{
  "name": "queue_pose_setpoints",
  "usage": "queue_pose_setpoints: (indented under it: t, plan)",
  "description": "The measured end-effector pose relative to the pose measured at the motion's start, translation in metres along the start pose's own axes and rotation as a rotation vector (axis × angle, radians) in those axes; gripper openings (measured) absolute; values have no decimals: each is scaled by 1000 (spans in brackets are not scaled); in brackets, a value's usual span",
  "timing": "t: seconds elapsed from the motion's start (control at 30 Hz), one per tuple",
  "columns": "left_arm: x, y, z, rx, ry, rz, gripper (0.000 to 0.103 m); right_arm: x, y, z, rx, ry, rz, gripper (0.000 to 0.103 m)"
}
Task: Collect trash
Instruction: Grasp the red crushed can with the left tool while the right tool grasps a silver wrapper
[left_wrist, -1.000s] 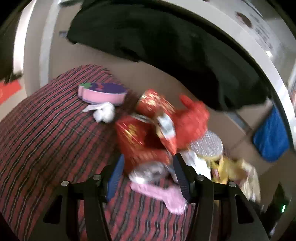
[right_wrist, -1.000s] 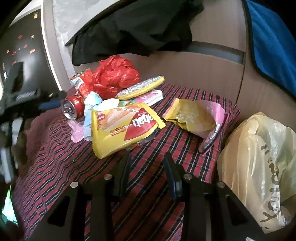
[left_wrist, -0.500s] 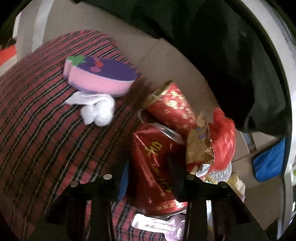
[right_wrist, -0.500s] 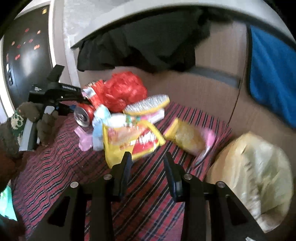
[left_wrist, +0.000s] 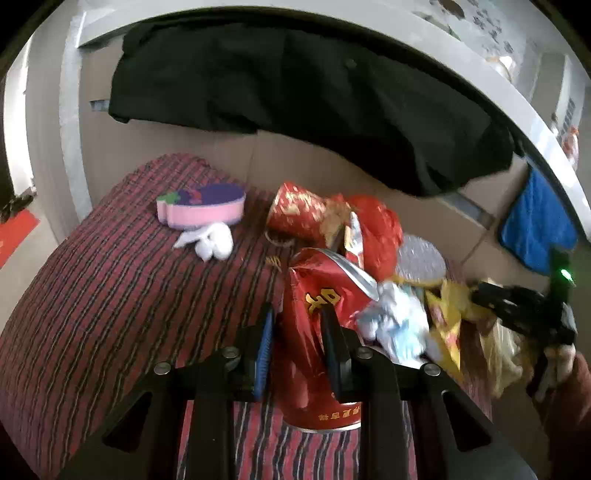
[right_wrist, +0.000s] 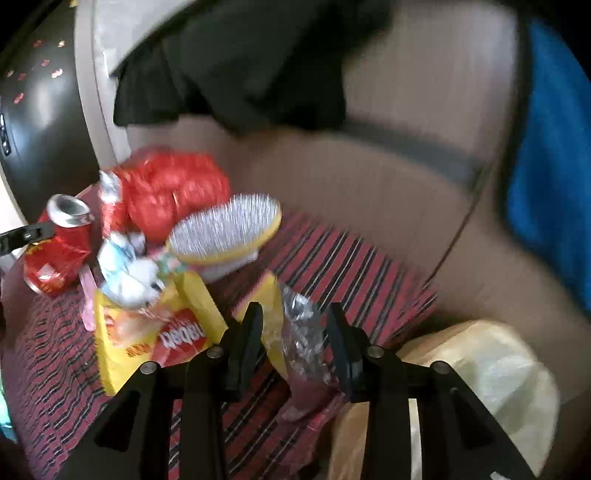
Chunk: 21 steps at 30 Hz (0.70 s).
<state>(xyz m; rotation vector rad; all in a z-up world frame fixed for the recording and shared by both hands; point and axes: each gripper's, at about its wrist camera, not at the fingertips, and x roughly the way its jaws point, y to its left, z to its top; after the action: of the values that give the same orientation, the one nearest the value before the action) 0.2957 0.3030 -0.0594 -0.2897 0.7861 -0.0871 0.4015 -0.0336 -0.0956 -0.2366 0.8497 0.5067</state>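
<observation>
While your left tool (left_wrist: 295, 328) is clamped on the dented red drink can (left_wrist: 317, 332), lifted off the striped cloth (left_wrist: 110, 295), your right tool (right_wrist: 293, 325) stands open around a crinkled clear wrapper (right_wrist: 303, 332) without gripping it. The yellow bag (right_wrist: 491, 373) waits just beside. By my judgement, nothing is bagged yet: yellow snack packet (right_wrist: 147, 332), red plastic bag (right_wrist: 173, 192) and tissue (left_wrist: 210, 240) remain.

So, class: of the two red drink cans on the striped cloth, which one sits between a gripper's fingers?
The crushed red can with the yellow character, clamped by the left gripper; the gold-patterned red can lies untouched behind it.
</observation>
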Motion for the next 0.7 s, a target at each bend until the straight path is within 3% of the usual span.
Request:
queue_pose_setpoints:
  t: [0.07,0.13,0.2,0.47,0.7]
  plan:
    - [1,-3,-7,10,21,1,26,17,2,-5,-5,51,-4,34]
    - [9,-4,-11,15,44,-3,26,21,6,-9,-9,44,-34,33]
    - [14,-8,-12,11,56,-2,26,16,10,-11,11,27,-25,19]
    - [34,-16,-26,-11,126,-18,27,-33,57,-12,-20,-86,68,17]
    - [38,-18,-31,-82,163,-44,27,-48,79,-18,-30,-96,134,17]
